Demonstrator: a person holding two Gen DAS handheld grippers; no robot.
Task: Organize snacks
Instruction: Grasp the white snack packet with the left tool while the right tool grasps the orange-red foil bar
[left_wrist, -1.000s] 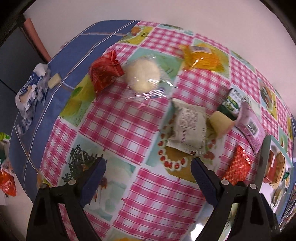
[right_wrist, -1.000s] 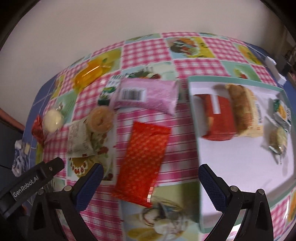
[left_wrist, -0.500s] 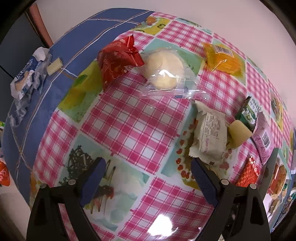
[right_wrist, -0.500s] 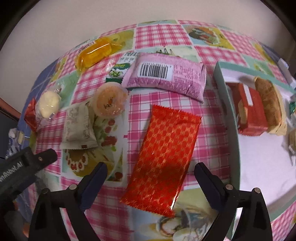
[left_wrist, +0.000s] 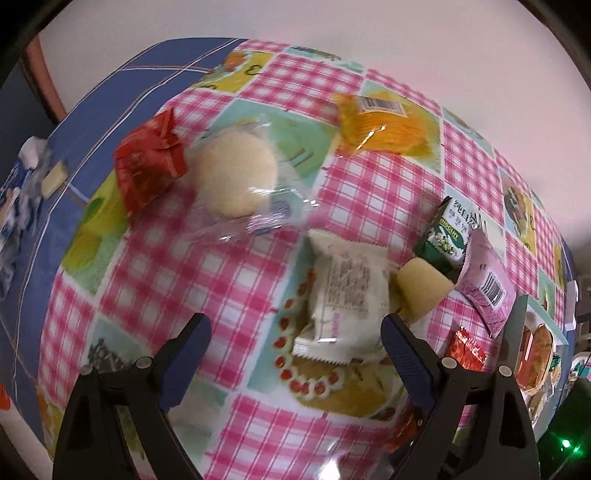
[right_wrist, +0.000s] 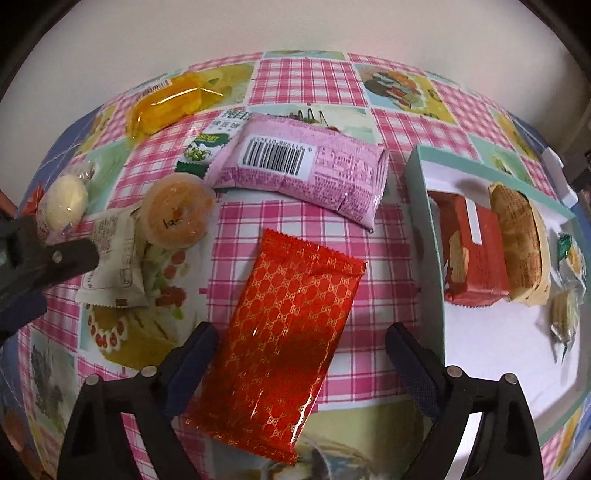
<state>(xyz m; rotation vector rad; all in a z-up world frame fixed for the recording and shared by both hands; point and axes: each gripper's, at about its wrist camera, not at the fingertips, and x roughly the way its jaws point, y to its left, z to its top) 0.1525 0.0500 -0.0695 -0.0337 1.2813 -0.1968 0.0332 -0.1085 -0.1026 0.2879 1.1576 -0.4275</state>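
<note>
Inside tray (right_wrist: 436, 236): red packet (right_wrist: 476, 254), cake (right_wrist: 517, 236); left claw (left_wrist: 295, 354) apart; right claw (right_wrist: 301, 356) closing, gripping nothing.

Soft indoor light, motion blur in the left view, strong fisheye bending at dark edges.

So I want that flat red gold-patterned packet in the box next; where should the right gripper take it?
Across its narrow width near the middle, coming from above. The red gold-patterned packet lies flat on the tablecloth, long axis running between the fingers of the right gripper, whose jaws are closing but not touching. Its long edges are clear of other snacks.
</note>
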